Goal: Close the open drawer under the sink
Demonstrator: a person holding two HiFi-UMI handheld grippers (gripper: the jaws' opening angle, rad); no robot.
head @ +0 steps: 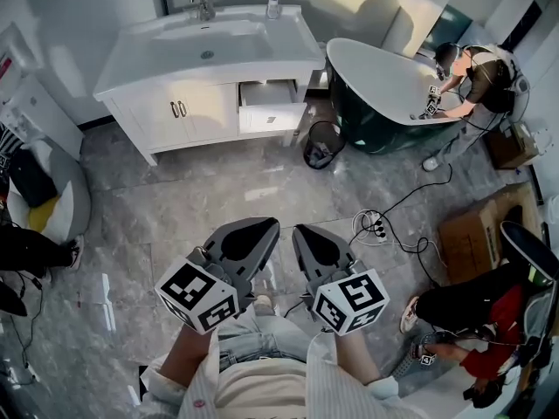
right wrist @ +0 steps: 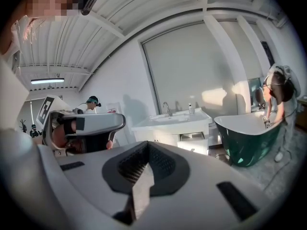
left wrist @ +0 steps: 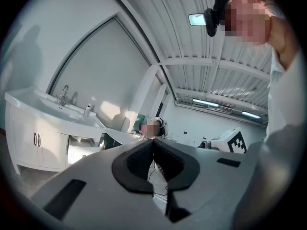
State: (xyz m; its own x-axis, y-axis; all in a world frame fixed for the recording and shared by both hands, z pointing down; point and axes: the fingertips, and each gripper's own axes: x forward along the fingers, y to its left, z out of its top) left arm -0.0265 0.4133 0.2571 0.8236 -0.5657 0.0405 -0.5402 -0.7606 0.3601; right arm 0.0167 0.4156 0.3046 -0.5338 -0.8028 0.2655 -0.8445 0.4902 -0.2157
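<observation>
Grey stone floor (head: pixel 218 195), white sink cabinet (head: pixel 175 112) at far wall. Drawer (head: pixel 271 114) pulled out at cabinet's right end, near green bathtub (head: pixel 384 85). Left claw (head: pixel 260 227) and right claw (head: pixel 306 234) both closed, empty, side by side, well apart from drawer.

L hand-held gripper (head: pixel 258 229) & R hand-held gripper (head: pixel 306 234) side by side, jaws together, empty.

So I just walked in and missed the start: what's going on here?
The camera wearer stands well back from the white vanity, holding the left gripper and the right gripper, both shut and empty. The drawer under the sink stands open, untouched. A second person leans over the green bathtub nearby.
</observation>
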